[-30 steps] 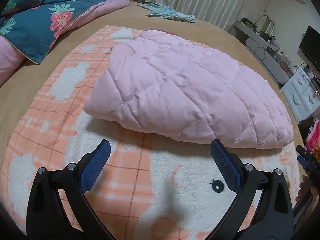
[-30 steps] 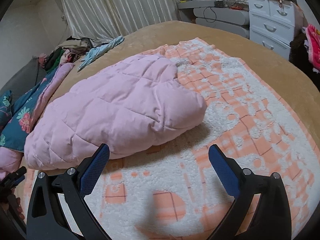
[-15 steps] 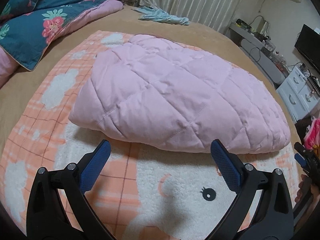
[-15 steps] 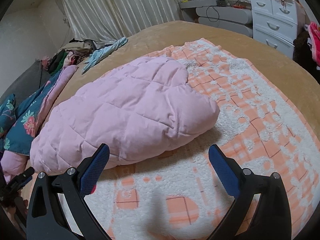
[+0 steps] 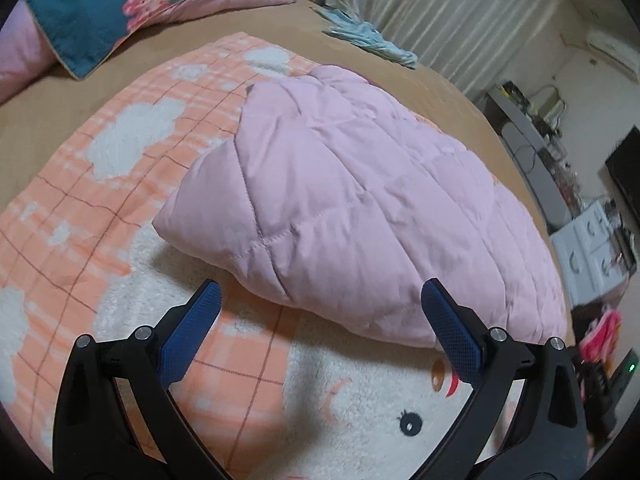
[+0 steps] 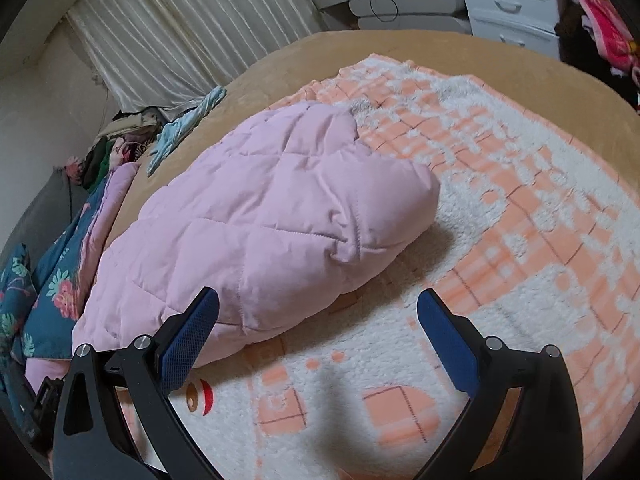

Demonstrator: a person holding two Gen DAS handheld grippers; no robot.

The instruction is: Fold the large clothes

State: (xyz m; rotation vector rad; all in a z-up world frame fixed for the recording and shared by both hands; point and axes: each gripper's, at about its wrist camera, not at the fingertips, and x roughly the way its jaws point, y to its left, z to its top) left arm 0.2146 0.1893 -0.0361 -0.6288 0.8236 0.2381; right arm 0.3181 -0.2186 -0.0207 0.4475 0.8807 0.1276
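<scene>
One pink quilted coat (image 5: 352,208), folded into a bundle on the blanket (image 5: 100,208); both hand-held grippers (image 5: 320,320) (image 6: 318,320) wide open, empty; further folding perhaps remains.

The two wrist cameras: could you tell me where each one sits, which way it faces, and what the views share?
Left wrist: sits on the left gripper, open and empty, facing the near edge of the pink quilted garment; only its two fingers show.
Right wrist: sits on the right gripper, open and empty, facing the garment's other end; its fingers show, and part of the other gripper at lower left.
Shared: the garment, the orange-and-white blanket and the curtain.
</scene>
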